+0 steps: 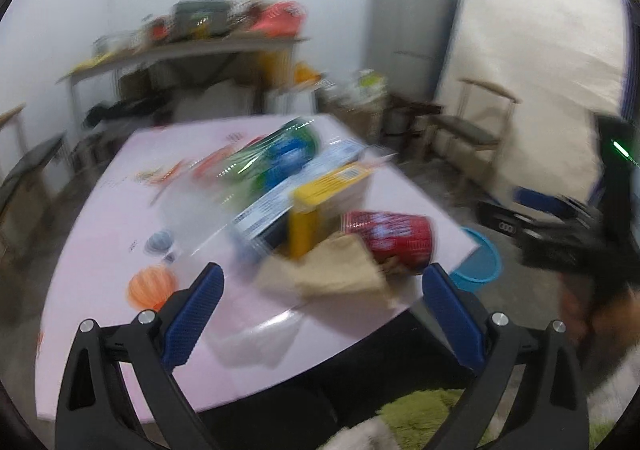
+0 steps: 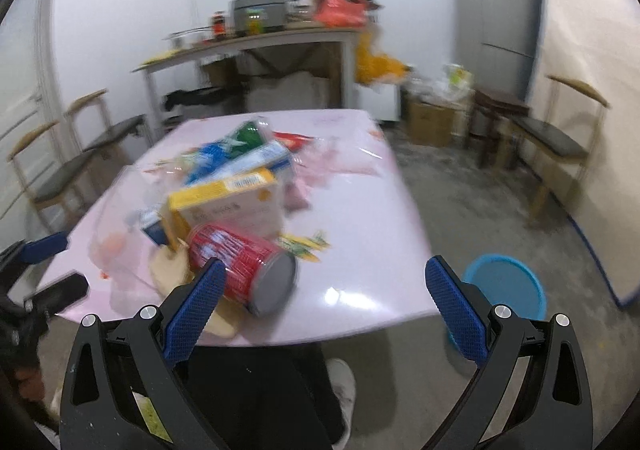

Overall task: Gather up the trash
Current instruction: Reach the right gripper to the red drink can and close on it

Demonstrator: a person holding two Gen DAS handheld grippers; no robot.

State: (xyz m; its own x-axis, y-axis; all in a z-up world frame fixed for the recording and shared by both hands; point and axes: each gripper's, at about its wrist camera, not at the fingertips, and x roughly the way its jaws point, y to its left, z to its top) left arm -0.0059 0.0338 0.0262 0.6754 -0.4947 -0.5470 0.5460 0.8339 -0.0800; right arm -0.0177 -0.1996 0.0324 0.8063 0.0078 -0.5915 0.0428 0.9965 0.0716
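Cylindrical red can (image 2: pixel 244 270) lies on glossy table (image 2: pixel 360 242).

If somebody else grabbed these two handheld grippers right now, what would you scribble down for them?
Left gripper: open, empty, hovering over the near edge of the pink table.
Right gripper: open, empty, just short of the red can.
Trash is piled on the table: the red can on its side, a yellow box, a blue box, a green and blue wrapper, brown paper.
A blue bucket stands on the floor by the table.
Done: apparently nothing. Left: everything.
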